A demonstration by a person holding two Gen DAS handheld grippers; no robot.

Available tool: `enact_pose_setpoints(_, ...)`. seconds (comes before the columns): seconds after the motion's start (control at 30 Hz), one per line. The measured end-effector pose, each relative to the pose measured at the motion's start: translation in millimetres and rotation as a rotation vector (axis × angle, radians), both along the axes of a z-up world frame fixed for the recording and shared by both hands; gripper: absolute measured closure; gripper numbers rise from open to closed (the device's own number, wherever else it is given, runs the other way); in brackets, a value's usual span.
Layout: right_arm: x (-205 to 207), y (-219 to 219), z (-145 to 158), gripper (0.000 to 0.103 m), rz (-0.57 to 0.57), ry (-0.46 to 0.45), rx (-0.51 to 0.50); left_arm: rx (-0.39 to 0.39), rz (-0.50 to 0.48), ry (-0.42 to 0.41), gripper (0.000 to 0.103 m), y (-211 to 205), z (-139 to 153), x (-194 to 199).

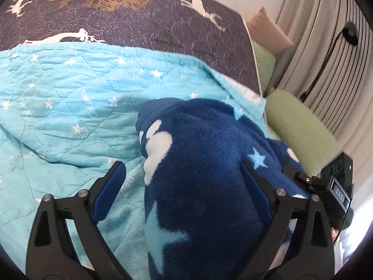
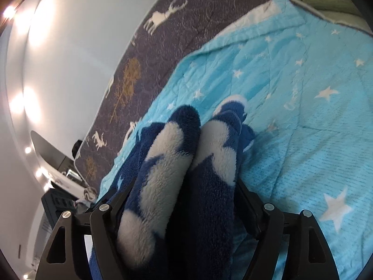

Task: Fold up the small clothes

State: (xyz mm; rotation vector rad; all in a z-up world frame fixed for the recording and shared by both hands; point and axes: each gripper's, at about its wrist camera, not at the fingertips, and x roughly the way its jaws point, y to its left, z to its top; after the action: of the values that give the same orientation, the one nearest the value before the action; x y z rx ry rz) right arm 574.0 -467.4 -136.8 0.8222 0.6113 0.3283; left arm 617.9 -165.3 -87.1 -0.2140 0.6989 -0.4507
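A dark blue fleece garment [image 1: 205,154] with white clouds and pale stars lies bunched on a light blue star quilt [image 1: 70,98]. My left gripper [image 1: 181,170] is open, its jaws wide apart, and the fleece mounds up between them against the right finger. In the right wrist view the same fleece [image 2: 186,163] sits in two thick folds between the jaws of my right gripper [image 2: 186,182]. The jaws press the folds from both sides. The right fingertips are hidden by the fabric.
A dark bedspread [image 1: 139,18] with white deer and gold trees covers the bed behind the quilt. Green pillows [image 1: 300,128] and a pink cushion [image 1: 268,25] line the right edge by the curtain. A white wall [image 2: 70,46] with lights is left of the bed.
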Motion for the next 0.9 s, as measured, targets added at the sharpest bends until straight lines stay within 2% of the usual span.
enact_pose_setpoints(0.07, -19.6, -6.2, 9.9, 0.026, -0.093, -0.033, -0.007, -0.009, 0.041, -0.035, 0.006, 6.2, 8.7, -11.9)
enact_pose_setpoints(0.13, -42.7, -11.0, 25.9, 0.026, -0.185, -0.08, -0.037, 0.017, 0.07, -0.085, 0.007, 9.7, 23.4, -33.5)
enact_pose_setpoints(0.23, -85.8, -3.9, 66.1, 0.026, -0.256, -0.138, -0.116, 0.052, 0.025, -0.148, 0.007, 10.9, 47.9, -76.3)
enact_pose_setpoints(0.33, -130.4, 18.7, 96.9, 0.026, -0.252, -0.169, -0.19, 0.129, -0.009, -0.207, 0.007, 6.9, 77.3, -138.3)
enact_pose_setpoints(0.43, -179.4, 47.8, 121.3, 0.026, -0.194, -0.17, -0.227, 0.183, -0.021, -0.272, 0.007, 3.3, 105.2, -208.2)
enact_pose_setpoints(0.57, -250.2, 76.4, 150.1, 0.026, -0.139, -0.162, -0.259, 0.2, -0.009, -0.29, 0.007, 11.4, 140.2, -285.9)
enact_pose_setpoints(0.77, -367.1, 106.2, 186.0, 0.022, -0.185, -0.174, -0.483, 0.198, 0.031, -0.261, 0.007, 33.1, 178.5, -381.2)
enact_pose_setpoints(0.9, -436.5, 123.2, 198.1, 0.02, -0.184, -0.177, -0.591, 0.238, 0.071, -0.298, 0.007, 40.2, 197.4, -442.4)
